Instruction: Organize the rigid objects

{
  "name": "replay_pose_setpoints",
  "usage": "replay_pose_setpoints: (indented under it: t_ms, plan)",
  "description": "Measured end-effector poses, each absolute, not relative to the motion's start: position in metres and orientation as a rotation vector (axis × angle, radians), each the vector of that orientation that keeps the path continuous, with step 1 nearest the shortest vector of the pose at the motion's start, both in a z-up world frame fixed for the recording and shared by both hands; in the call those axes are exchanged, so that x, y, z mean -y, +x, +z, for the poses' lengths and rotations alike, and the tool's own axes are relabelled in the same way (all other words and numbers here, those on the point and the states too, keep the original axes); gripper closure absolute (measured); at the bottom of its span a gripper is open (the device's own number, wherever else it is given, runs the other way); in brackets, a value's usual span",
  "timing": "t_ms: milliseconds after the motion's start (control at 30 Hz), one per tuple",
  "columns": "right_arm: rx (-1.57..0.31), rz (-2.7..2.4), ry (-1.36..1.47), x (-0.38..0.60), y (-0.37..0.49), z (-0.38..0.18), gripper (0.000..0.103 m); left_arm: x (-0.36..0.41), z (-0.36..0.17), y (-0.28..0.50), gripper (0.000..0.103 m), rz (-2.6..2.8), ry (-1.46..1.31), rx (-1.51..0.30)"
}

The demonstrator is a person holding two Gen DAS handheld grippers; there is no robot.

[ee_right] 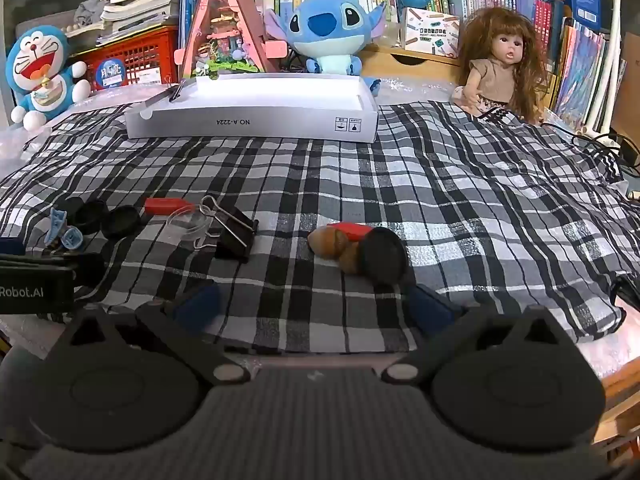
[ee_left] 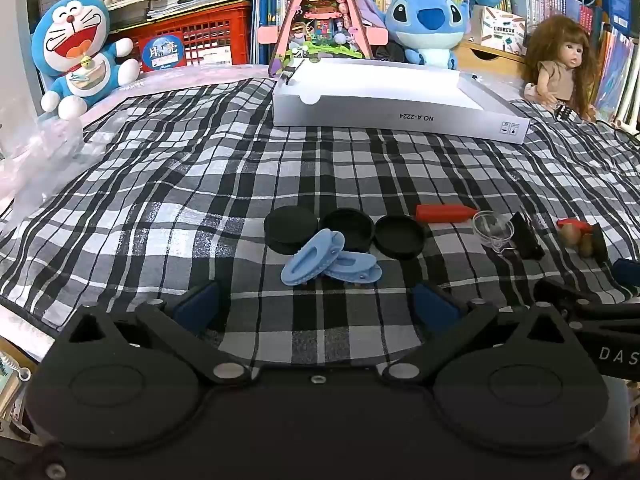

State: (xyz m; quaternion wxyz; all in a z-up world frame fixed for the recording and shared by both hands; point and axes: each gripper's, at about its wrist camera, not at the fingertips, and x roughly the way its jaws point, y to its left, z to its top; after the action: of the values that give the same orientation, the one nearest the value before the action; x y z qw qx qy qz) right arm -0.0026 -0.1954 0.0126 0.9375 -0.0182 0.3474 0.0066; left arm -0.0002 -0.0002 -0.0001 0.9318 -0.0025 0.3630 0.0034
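Note:
Small objects lie on the checked cloth. In the left wrist view, two blue clips (ee_left: 330,262) lie in front of three black round lids (ee_left: 346,230), with a red piece (ee_left: 444,213), a clear cup (ee_left: 492,229) and a black binder clip (ee_left: 528,236) to the right. My left gripper (ee_left: 316,306) is open and empty just short of the blue clips. In the right wrist view, two brown nuts (ee_right: 338,246), a black lid (ee_right: 382,256) and a red piece (ee_right: 350,229) lie ahead of my open, empty right gripper (ee_right: 316,304). The binder clip (ee_right: 234,232) lies left.
A shallow white box (ee_left: 396,114) stands open at the back of the cloth; it also shows in the right wrist view (ee_right: 252,120). Behind it are a Doraemon plush (ee_left: 80,64), a Stitch plush (ee_left: 428,28), a doll (ee_right: 500,68), a red crate and bookshelves.

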Motion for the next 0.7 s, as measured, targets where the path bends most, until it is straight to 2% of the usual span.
replay_pose_setpoints:
  t_ms: [700]
  plan:
    - [-0.711, 0.013, -0.037, 0.1944, -0.0032, 0.0126, 0.0, -0.0005, -0.0027, 0.0004, 0.0, 0.003, -0.001, -0.755]
